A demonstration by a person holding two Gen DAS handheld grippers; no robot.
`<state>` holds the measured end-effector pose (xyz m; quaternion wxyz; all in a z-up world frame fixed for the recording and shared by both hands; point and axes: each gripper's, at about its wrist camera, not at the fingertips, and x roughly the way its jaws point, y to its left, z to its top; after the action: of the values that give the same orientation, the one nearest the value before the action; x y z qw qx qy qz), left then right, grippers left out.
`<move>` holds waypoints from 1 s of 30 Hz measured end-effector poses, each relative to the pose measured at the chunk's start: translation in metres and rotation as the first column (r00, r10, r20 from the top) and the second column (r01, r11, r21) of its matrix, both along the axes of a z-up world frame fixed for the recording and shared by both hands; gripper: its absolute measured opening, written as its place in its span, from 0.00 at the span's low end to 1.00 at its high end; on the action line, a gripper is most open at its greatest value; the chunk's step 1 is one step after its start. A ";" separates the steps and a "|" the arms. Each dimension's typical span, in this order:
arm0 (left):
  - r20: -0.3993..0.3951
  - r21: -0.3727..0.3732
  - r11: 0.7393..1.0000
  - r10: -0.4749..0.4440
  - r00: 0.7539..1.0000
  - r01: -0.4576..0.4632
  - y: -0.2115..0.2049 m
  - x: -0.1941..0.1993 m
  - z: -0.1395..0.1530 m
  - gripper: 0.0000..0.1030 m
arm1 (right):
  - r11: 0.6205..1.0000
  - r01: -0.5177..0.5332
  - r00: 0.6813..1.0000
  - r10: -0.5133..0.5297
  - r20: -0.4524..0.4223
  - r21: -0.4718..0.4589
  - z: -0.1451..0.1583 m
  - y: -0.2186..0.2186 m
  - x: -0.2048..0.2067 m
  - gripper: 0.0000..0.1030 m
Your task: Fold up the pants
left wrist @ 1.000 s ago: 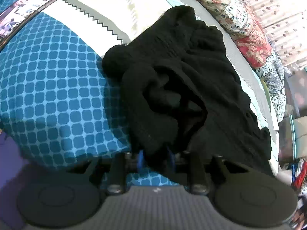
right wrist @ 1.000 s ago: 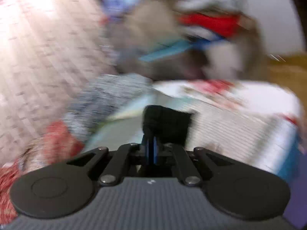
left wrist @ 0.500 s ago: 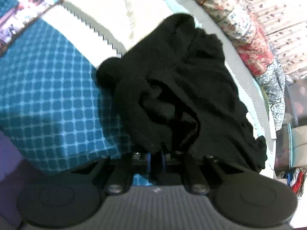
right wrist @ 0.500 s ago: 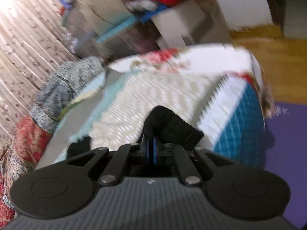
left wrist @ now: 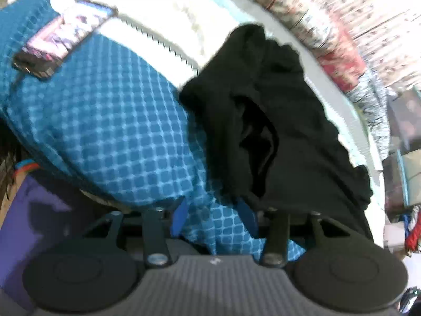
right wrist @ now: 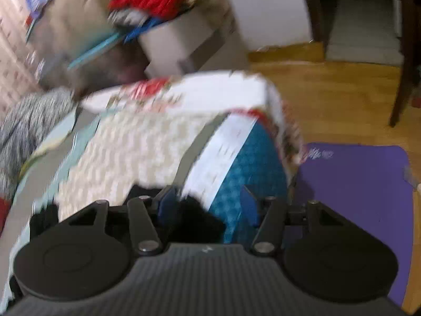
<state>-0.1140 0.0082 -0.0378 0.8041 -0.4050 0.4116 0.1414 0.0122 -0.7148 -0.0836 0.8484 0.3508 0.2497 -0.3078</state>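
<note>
The black pants (left wrist: 276, 121) lie in a loose, rumpled heap on the bed, partly on the blue checked cover (left wrist: 105, 131) and partly on the white quilt. My left gripper (left wrist: 213, 216) is open and empty just in front of the heap's near edge. My right gripper (right wrist: 206, 206) is open over the bed's edge, with a bit of the black pants (right wrist: 194, 218) lying below and between its fingers, not held.
A phone (left wrist: 63, 42) lies on the bed at the upper left. Patterned pillows (left wrist: 329, 26) line the far side. A purple mat (right wrist: 355, 197) covers the wooden floor by the bed. A pile of clothes on boxes (right wrist: 144, 8) stands behind the bed.
Both grippers have opened and let go of the black pants. The left gripper pulled back a little; the pants now rest on the bed.
</note>
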 end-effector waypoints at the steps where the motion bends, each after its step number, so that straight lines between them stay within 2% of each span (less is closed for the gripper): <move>1: 0.018 0.012 1.000 0.010 1.000 -0.011 0.005 -0.009 0.004 0.47 | 0.999 0.029 1.000 -0.029 0.011 -0.013 0.004 -0.002 -0.003 0.56; 4: 0.032 0.029 0.998 0.050 0.998 -0.051 0.020 -0.016 0.009 0.48 | 0.996 0.080 0.995 -0.077 0.059 -0.045 0.018 0.002 -0.006 0.56; 6: 0.030 0.058 0.996 0.067 0.997 -0.069 0.033 -0.010 0.015 0.48 | 0.998 0.048 0.994 -0.044 0.099 -0.044 0.030 0.011 0.003 0.56; 9: 0.042 0.136 0.988 0.072 0.997 -0.077 0.052 0.021 0.036 0.48 | 0.993 -0.108 0.985 0.112 0.130 -0.041 0.048 0.037 0.033 0.56; 11: 0.067 0.218 0.975 0.037 0.997 -0.051 0.061 0.052 0.054 0.60 | 0.969 -0.243 0.960 0.247 0.131 -0.043 0.059 0.059 0.058 0.57; 12: 0.078 0.272 0.962 0.011 0.997 -0.031 0.065 0.074 0.063 0.64 | 0.946 -0.321 0.938 0.324 0.121 -0.047 0.064 0.071 0.075 0.57; 13: 0.082 0.319 0.948 -0.015 0.997 -0.012 0.069 0.098 0.069 0.74 | 0.914 -0.402 0.908 0.405 0.104 -0.052 0.068 0.085 0.094 0.57; 14: 0.081 0.347 0.938 -0.031 0.996 0.001 0.070 0.116 0.072 0.79 | 0.891 -0.451 0.886 0.454 0.089 -0.056 0.071 0.096 0.110 0.57; 15: 0.079 0.364 0.931 -0.054 0.995 0.022 0.070 0.137 0.075 0.80 | 0.867 -0.496 0.864 0.499 0.069 -0.060 0.074 0.109 0.128 0.58; 17: 0.072 0.358 0.931 -0.101 0.992 0.069 0.068 0.177 0.074 0.80 | 0.825 -0.560 0.826 0.563 0.037 -0.075 0.077 0.131 0.159 0.60; 20: 0.046 0.356 0.926 -0.151 0.988 0.125 0.064 0.238 0.065 0.81 | 0.791 -0.604 0.796 0.603 -0.043 -0.097 0.074 0.158 0.207 0.62; 21: 0.035 0.367 0.919 -0.168 0.985 0.143 0.061 0.258 0.062 0.82 | 0.766 -0.637 0.771 0.634 -0.064 -0.085 0.071 0.166 0.221 0.62; 22: 0.025 0.379 0.912 -0.178 0.984 0.156 0.058 0.275 0.058 0.88 | 0.739 -0.670 0.742 0.664 -0.087 -0.072 0.067 0.175 0.237 0.63; 23: 0.019 0.387 0.908 -0.184 0.983 0.163 0.056 0.284 0.053 0.95 | 0.726 -0.684 0.729 0.676 -0.109 -0.071 0.064 0.183 0.247 0.63; 26: -0.022 0.411 0.895 -0.181 0.983 0.174 0.053 0.322 0.037 0.96 | 0.736 -0.669 0.740 0.646 -0.185 -0.102 0.050 0.199 0.279 0.63; 28: -0.060 0.404 0.896 -0.172 0.983 0.181 0.056 0.334 0.024 0.96 | 0.727 -0.680 0.726 0.647 -0.234 -0.098 0.035 0.207 0.300 0.65; 30: -0.109 0.417 0.892 -0.139 0.984 0.172 0.055 0.348 0.009 0.85 | 0.728 -0.682 0.714 0.637 -0.290 -0.078 0.018 0.211 0.310 0.65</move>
<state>0.2337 0.0635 -0.0292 0.8654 -0.1801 0.4324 0.1782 0.3224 -0.5036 -0.0656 0.8928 0.1196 0.4318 -0.0454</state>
